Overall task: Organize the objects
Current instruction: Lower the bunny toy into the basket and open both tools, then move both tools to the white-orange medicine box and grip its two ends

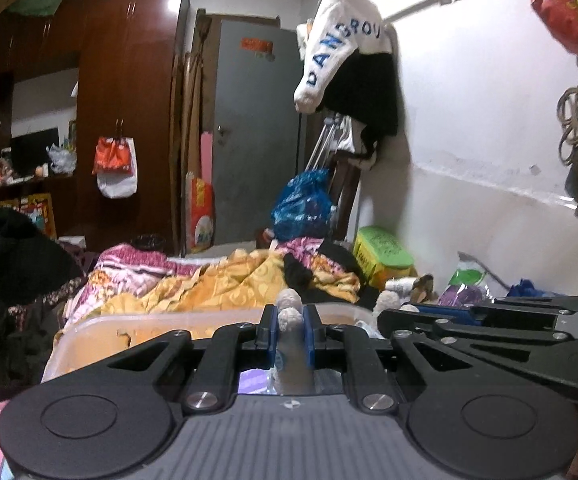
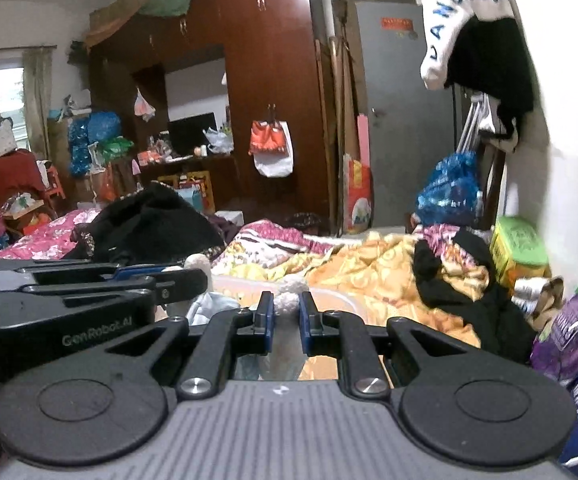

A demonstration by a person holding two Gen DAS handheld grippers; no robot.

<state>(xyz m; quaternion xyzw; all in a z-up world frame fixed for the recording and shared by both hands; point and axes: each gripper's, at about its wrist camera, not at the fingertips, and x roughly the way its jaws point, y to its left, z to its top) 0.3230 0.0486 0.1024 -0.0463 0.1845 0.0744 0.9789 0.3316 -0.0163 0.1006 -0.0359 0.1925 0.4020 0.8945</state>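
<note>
My left gripper (image 1: 291, 334) is shut on a fuzzy white plush piece (image 1: 290, 316) that sticks up between its blue pads, just before the near rim of a translucent plastic bin (image 1: 89, 334). My right gripper (image 2: 286, 320) is shut on a similar fuzzy white plush piece (image 2: 287, 302) above the same bin (image 2: 329, 294). The two grippers sit side by side: the right one shows at the right of the left wrist view (image 1: 489, 320), the left one at the left of the right wrist view (image 2: 89, 292). What the plush pieces belong to is hidden below the jaws.
Beyond the bin lies a bed with a yellow patterned quilt (image 1: 225, 280), pink floral bedding (image 2: 41, 240) and black clothes (image 2: 153, 224). A green and yellow box (image 1: 383, 254), bags and a purple packet (image 2: 569, 332) crowd the right wall. A wardrobe (image 1: 129, 100) and grey door (image 1: 255, 132) stand behind.
</note>
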